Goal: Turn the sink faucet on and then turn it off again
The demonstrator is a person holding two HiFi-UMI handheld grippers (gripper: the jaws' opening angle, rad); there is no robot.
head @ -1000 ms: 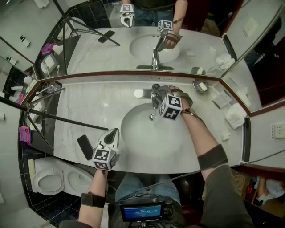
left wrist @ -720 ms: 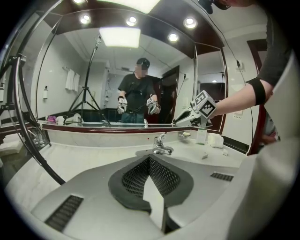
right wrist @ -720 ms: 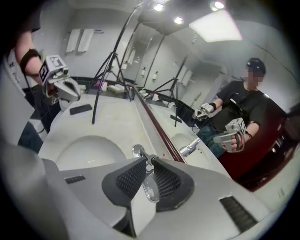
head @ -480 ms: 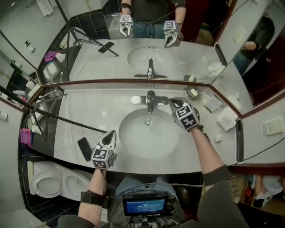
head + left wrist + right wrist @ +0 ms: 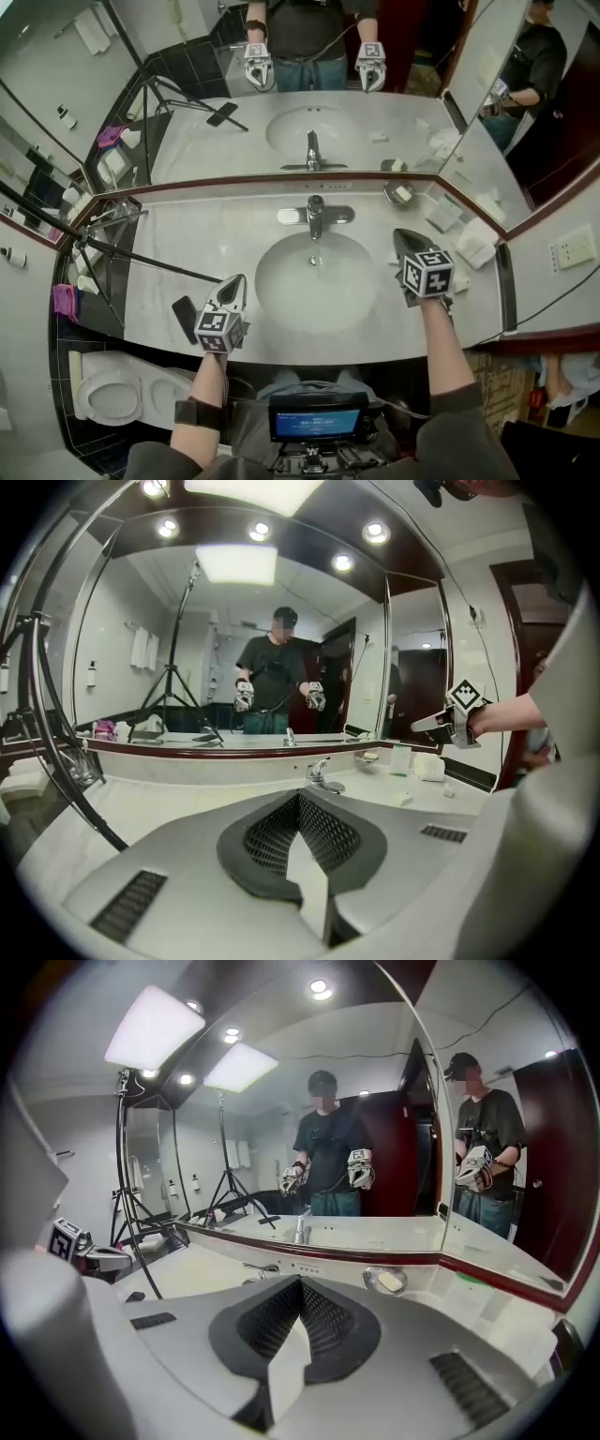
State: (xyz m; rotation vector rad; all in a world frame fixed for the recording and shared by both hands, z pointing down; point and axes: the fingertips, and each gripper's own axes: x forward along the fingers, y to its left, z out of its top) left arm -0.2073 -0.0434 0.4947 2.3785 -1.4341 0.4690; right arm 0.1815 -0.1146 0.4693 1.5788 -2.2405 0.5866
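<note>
Spanning the head view from side to side, the pale marble countertop (image 5: 206, 234) met a wide mirror (image 5: 187, 122) at its back edge, with an angled mirror panel closing the right corner. The oval sink basin (image 5: 319, 281) sat in the middle, and the bare counter between the two grippers and the whole bowl lay open. A dark tripod leg (image 5: 141, 262) slanted across the counter's left part, hemming that side in, and folded white towels (image 5: 475, 246) crowded the right end. The toilet (image 5: 112, 394) below the counter's left edge was partly cut off by it.

The faucet (image 5: 315, 216) stood at the basin's rear rim, well apart from both grippers; whether water ran from it was too small to tell. A soap dish (image 5: 401, 193) sat to its right against the back ledge.

Both forearms reached forward over the front edge, one on each side of the bowl. The left gripper (image 5: 234, 281) hung over the counter left of the basin, pointing toward the mirror and tilted down, jaws pressed together with nothing between them. The right gripper (image 5: 405, 236) hung right of the basin at a like tilt, its jaws also closed and empty. A dark phone (image 5: 185, 317) lay just left of the left gripper.
</note>
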